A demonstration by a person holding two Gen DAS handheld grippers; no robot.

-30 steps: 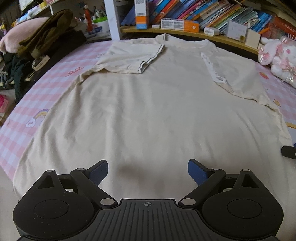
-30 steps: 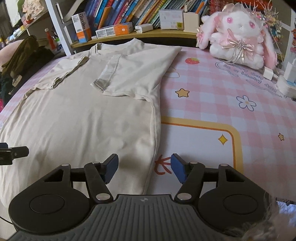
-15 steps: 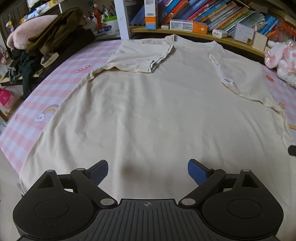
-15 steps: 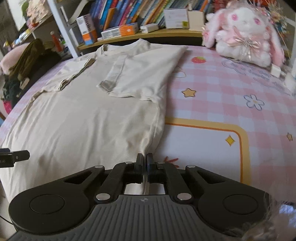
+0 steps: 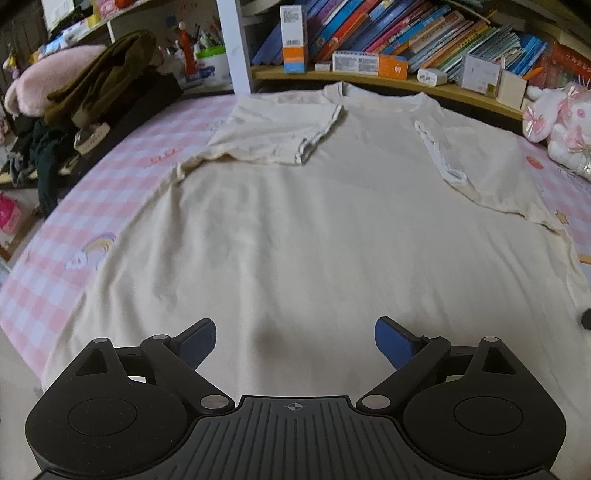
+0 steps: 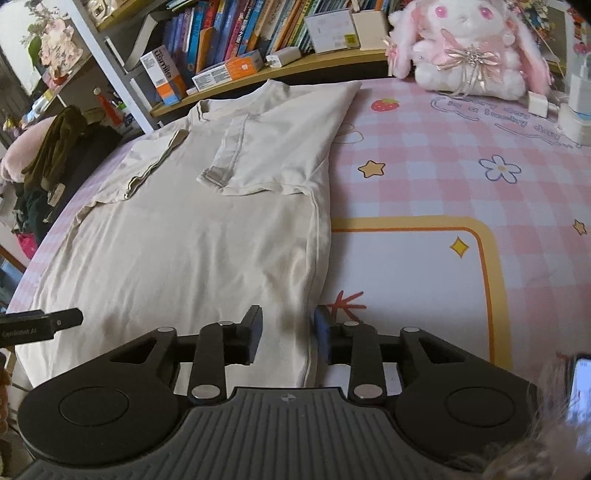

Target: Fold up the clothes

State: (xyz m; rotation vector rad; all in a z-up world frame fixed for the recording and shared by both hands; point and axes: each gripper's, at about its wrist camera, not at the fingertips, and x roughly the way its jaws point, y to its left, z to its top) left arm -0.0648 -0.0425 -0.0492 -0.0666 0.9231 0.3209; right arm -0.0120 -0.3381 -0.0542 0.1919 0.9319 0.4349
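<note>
A cream T-shirt (image 5: 314, 221) lies flat on the pink checked cover (image 6: 443, 166), collar at the far end, both sleeves folded in onto the chest. My left gripper (image 5: 295, 339) hangs open over the near hem around the middle, nothing between its blue pads. My right gripper (image 6: 288, 332) is at the shirt's (image 6: 221, 240) right side edge near the hem. Its jaws are opening, with the seam edge of the cloth lying between them and the pads clear of it. One finger of the left gripper (image 6: 44, 323) shows at the left of the right wrist view.
A shelf of books and boxes (image 5: 406, 33) runs along the far edge. A white and pink plush rabbit (image 6: 469, 48) sits at the far right. Dark clothes (image 5: 92, 85) are piled at the far left. A phone (image 6: 580, 387) shows at the near right.
The right gripper shut at the shirt's side edge half a second ago and has parted again, with the edge still between its jaws. The left gripper stays open.
</note>
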